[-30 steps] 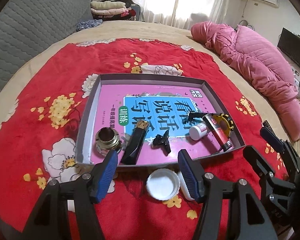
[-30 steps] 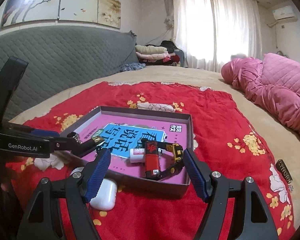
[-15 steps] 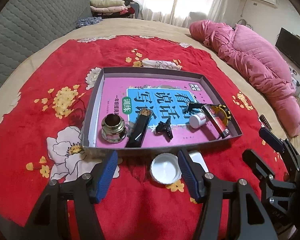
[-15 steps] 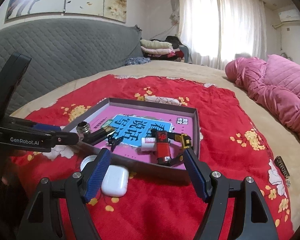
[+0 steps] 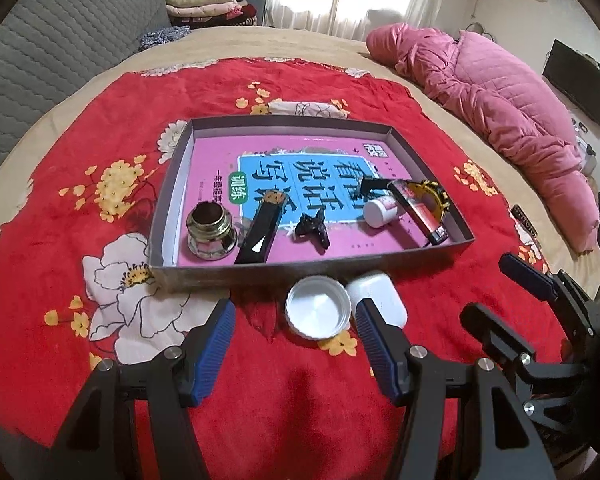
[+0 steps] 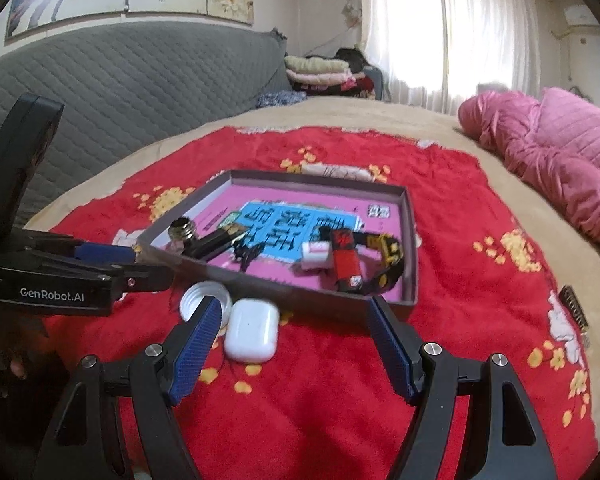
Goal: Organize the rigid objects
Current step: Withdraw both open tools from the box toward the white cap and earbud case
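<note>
a: where do the two hand-held grippers stand?

b: the left gripper [image 5: 292,328] has its blue-padded jaws spread wide with nothing between the pads – it hangs over the red floral blanket [image 5: 60,216], just short of the round white plastic cap [image 5: 318,312], which lies open side up at about twelve o'clock from it. the right gripper [image 6: 292,336] is spread wide too and holds nothing.

a: and what sits by the right one?

b: the glossy white rounded earbud case [image 6: 252,334] lies on the blanket between its fingers, nearer the left pad, touching neither. the cap is just beside the case at ten o'clock.

a: further out?

b: the shallow grey cardboard tray [image 5: 172,200] with a pink and blue printed book as its floor lies just beyond cap and case. inside, along the near edge: a brass threaded metal fitting [image 5: 210,232] at the tray's eight o'clock corner, a long black glossy bar [image 5: 260,236] beside it, a small black clip [image 5: 312,230] near the middle, then a small white bottle [image 5: 378,210], a red and black lighter [image 5: 420,212] and a black and yellow band [image 5: 436,196] bunched together at four o'clock.

a: beyond the tray?

b: a pink quilted blanket [image 5: 500,112] heaped at two o'clock – and folded clothes [image 5: 204,4] far off at eleven.
</note>
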`<act>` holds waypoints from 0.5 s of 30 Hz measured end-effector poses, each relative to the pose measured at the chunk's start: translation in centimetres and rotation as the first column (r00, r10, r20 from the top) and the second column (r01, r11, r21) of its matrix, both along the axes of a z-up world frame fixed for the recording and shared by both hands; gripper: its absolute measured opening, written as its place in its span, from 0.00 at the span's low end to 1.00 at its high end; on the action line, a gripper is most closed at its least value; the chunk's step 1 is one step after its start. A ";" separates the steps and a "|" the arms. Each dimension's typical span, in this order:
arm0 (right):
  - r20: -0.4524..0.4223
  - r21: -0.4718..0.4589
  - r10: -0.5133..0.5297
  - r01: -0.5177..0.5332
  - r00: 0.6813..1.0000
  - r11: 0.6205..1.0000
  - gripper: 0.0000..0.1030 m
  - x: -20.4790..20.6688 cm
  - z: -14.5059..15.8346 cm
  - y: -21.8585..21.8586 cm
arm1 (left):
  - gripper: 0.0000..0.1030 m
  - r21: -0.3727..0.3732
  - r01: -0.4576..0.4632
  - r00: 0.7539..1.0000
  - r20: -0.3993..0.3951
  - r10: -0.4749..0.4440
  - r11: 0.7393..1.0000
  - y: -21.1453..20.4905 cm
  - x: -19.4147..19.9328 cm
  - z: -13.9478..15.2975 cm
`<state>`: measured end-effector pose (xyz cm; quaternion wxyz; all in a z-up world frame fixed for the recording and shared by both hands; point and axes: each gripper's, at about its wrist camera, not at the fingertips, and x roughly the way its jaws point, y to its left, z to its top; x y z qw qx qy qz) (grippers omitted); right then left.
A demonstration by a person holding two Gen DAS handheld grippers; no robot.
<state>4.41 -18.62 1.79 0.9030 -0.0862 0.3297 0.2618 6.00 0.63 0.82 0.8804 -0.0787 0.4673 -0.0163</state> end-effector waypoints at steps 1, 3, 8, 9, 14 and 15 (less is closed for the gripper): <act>-0.004 -0.005 0.003 -0.003 1.000 1.000 0.74 0.0 -0.1 0.1 | 0.60 -0.001 0.001 1.000 -0.005 -0.001 1.000 0.0 -0.1 -0.1; -0.012 -0.011 0.007 -0.007 1.000 1.000 0.74 -0.1 -0.2 0.3 | 0.60 -0.001 0.002 1.000 -0.016 -0.002 1.000 0.0 -0.1 -0.4; -0.029 -0.028 0.019 -0.020 0.999 0.999 0.74 -0.4 -0.6 0.8 | 0.60 0.001 0.015 0.999 -0.034 -0.015 1.000 -0.4 -0.4 -0.7; -0.032 -0.032 0.020 -0.021 0.999 0.999 0.74 -0.4 -0.6 0.9 | 0.60 0.001 0.016 0.999 -0.035 -0.016 1.000 -0.4 -0.4 -0.8; -0.043 -0.052 0.031 -0.033 0.999 0.998 0.74 -0.4 -1.0 1.3 | 0.60 -0.002 0.027 0.998 -0.048 -0.027 1.000 -0.8 -0.7 -1.2; -0.045 -0.055 0.034 -0.036 0.998 0.998 0.74 -0.4 -1.1 1.4 | 0.60 0.001 0.031 0.998 -0.050 -0.031 1.000 -0.9 -0.8 -1.3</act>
